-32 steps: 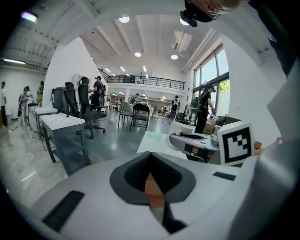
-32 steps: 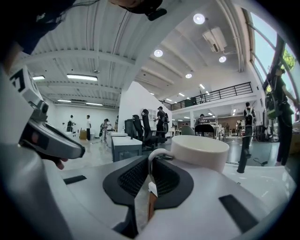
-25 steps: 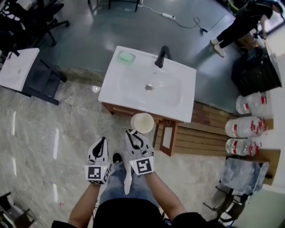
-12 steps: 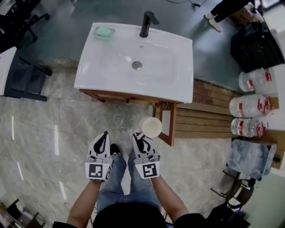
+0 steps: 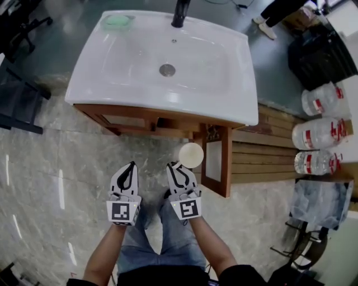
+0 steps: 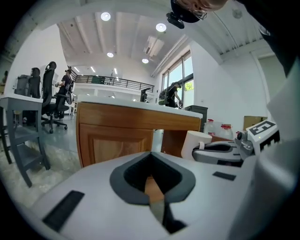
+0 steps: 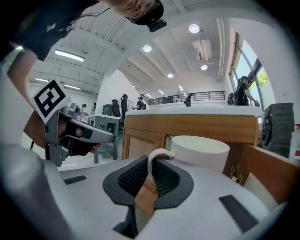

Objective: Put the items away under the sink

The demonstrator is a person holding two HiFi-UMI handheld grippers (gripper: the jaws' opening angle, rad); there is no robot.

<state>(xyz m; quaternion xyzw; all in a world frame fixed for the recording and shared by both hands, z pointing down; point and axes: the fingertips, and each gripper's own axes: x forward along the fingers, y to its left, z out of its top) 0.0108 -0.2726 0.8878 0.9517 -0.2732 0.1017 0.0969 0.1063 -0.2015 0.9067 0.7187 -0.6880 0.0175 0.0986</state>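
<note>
- My right gripper [image 5: 174, 166] has its jaws clamped on the handle [image 7: 152, 168] of the white mug [image 5: 191, 155]. The loop is pinched between the ribbed pads and the cup body juts out just past the tips.
- My left gripper [image 5: 130, 166] has its jaws together with nothing between them.
- Both forearms reach forward side by side at about the same height. The grippers sit close together and point at the cabinet front, the left one a little apart from the mug.
- The mug hangs just below the front edge of the sink top [image 5: 224, 106], near its front right corner. It is right beside the open cabinet door [image 5: 215, 161].
- The faucet [image 5: 180, 13] stands at the back edge and a green soap dish [image 5: 116, 21] sits at the back left corner.
- Pale marble floor [image 5: 50, 167] lies below. Wooden slats [image 5: 263, 162] and large water bottles [image 5: 320, 134] are off to the right.
</note>
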